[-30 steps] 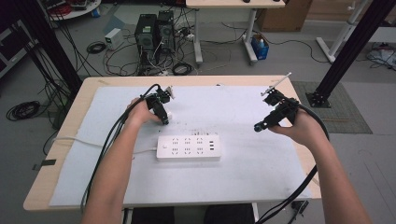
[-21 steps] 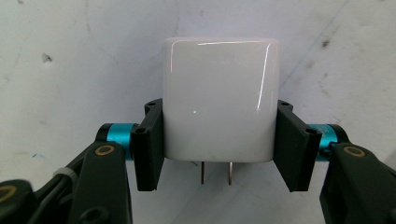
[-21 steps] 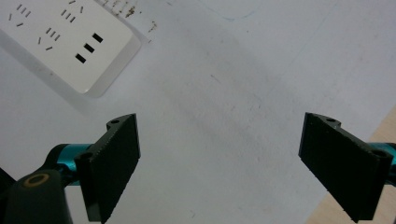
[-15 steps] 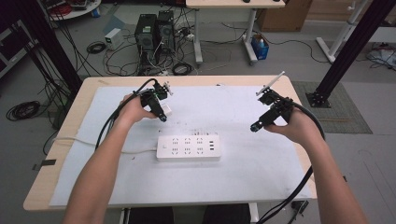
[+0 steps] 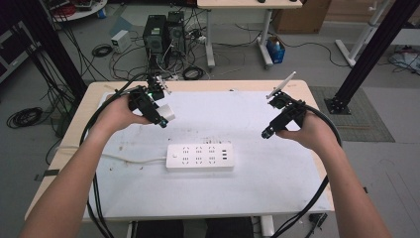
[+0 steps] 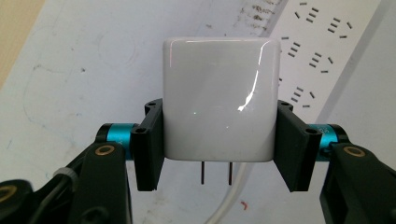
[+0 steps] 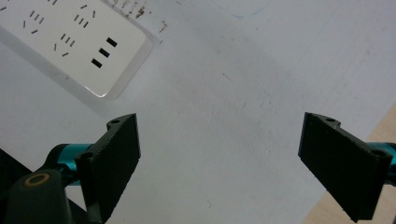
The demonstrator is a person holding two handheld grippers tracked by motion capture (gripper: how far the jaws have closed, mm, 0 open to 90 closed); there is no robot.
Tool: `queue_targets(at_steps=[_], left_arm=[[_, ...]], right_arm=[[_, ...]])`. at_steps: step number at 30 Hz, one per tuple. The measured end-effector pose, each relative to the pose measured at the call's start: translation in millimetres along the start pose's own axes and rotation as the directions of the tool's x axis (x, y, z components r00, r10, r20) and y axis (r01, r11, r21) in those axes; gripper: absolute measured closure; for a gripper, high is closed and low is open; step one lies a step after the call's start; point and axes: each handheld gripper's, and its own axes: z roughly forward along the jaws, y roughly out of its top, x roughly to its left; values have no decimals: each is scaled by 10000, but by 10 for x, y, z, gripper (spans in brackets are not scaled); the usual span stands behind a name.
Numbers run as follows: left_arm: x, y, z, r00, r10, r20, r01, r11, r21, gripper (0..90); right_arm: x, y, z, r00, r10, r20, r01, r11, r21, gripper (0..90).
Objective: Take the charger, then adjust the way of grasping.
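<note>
No writing is legible anywhere. The table (image 5: 277, 198), a wooden top under a scuffed white mat, fills mid-frame. At its centre lies a flat white plastic power strip (image 5: 200, 157). Upper left, the left gripper (image 5: 163, 118) clamps a glossy, rounded-square white charger (image 6: 218, 98), two prongs showing. Right of centre, the right gripper (image 5: 267, 133) is spread wide, empty.
</note>
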Motion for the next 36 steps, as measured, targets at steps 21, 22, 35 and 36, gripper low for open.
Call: queue_targets(at_steps=[21, 22, 35, 36], left_arm=[[-536, 24, 219, 9764, 1886, 1057, -1406, 9252, -3524, 425], [-560, 45, 225, 9737, 2016, 1059, -1506, 9189, -3647, 425], [-853, 384, 322, 9615, 2612, 858, -1919, 8611, -4708, 425], [-880, 411, 325, 9609, 2640, 837, -1946, 8585, -4744, 425]], right_arm=[[185, 156, -174, 9433, 1825, -2772, -2078, 9760, -645, 248], [217, 175, -183, 9398, 1778, -2917, -2070, 9757, -720, 256], [554, 383, -40, 7709, 2744, -5748, -3767, 9241, -640, 317], [569, 399, -26, 7678, 2776, -5775, -3811, 9224, -633, 317]])
